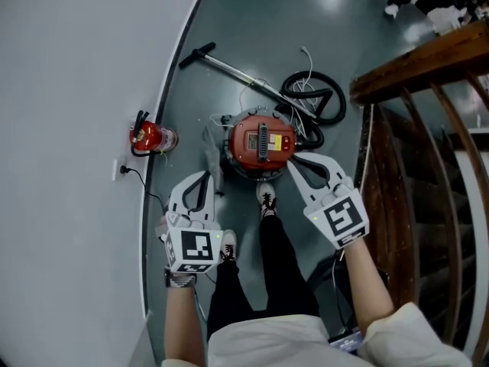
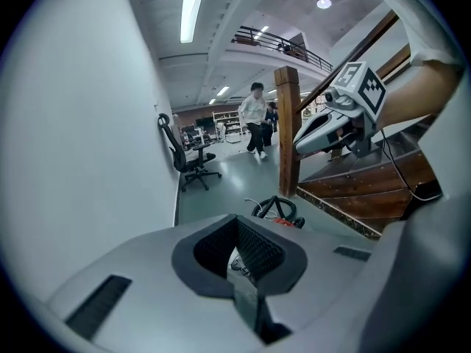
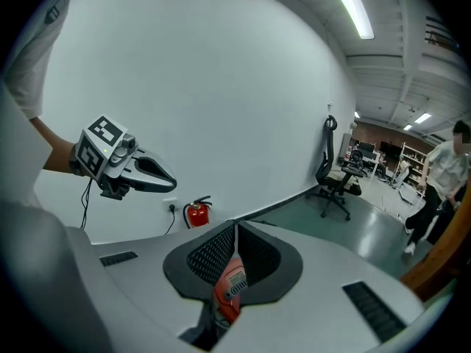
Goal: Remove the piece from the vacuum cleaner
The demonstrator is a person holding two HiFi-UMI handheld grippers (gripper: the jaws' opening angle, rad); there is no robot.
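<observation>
The red vacuum cleaner (image 1: 262, 145) sits on the floor (its black hose (image 1: 315, 98) coiled just beyond it). The left gripper (image 1: 203, 179) hangs near its left side and the right gripper (image 1: 296, 165) near its right, both with jaws closed together, gripping nothing.

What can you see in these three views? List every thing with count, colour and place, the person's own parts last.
vacuum cleaner: one, red, on the floor ahead of the feet.
wand: one, metal with black handle, on the floor beyond the vacuum cleaner.
hose: one, black, coiled right of the wand.
fire extinguisher: one, red, by the white wall.
office chair: one, black, farther along the wall.
staircase: one, brown wood, at the right.
passer-by: one, white top, far off.
shoes: two, white and dark, behind the vacuum cleaner.
left gripper: one, white, shut, empty.
right gripper: one, white, shut, empty.
</observation>
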